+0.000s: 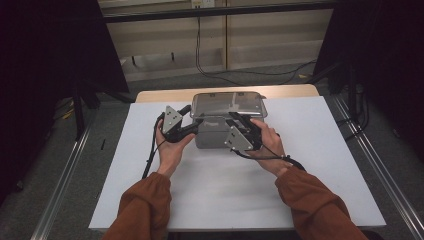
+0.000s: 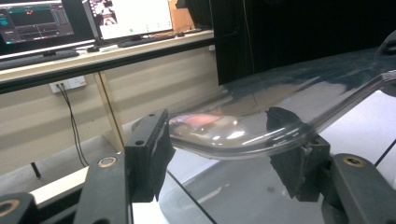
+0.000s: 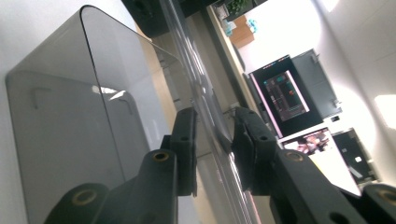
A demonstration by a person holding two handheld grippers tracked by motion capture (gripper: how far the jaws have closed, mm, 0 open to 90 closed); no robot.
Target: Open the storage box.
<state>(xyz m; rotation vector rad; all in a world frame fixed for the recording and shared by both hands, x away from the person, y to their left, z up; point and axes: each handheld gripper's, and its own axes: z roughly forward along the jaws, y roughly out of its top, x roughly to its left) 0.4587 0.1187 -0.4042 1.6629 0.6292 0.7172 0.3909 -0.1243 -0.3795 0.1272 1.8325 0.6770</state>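
Holding: person is gripping a clear smoky plastic box (image 1: 220, 131) from both ends, box sitting at far-middle of the white table (image 1: 210, 190)
Left gripper (image 1: 192, 123): sitting at the box's left end in high view, jaws pointing toward the lid corner; grey plate (image 1: 172, 119) on top catching light
Left gripper view: looking along its own jaws; rounded clear lid (image 2: 280, 112) edge is running between the two pads; right pad is touching the rim, left pad (image 2: 159, 140) is standing just off it, so not yet clamping, lid merely between the jaws
Box: lid (image 1: 227, 103) is lying on top, glossy; body below looking darker; whether lid is lifted off the body cannot tell from high view
Right gripper (image 1: 239, 121): sitting at the box's front right, hand wrapped behind it
Right gripper view: turned sideways; thin lid rim (image 3: 212, 126) is passing between both pads (image 3: 187, 140), narrow gaps showing each side, so grip looking slack rather than pinching; box's tinted side wall (image 3: 70, 140) is filling the left half, detail high view is not giving
Background: monitors (image 2: 70, 18) on a bench showing in left gripper view; dark screen (image 3: 285, 95) showing in right gripper view
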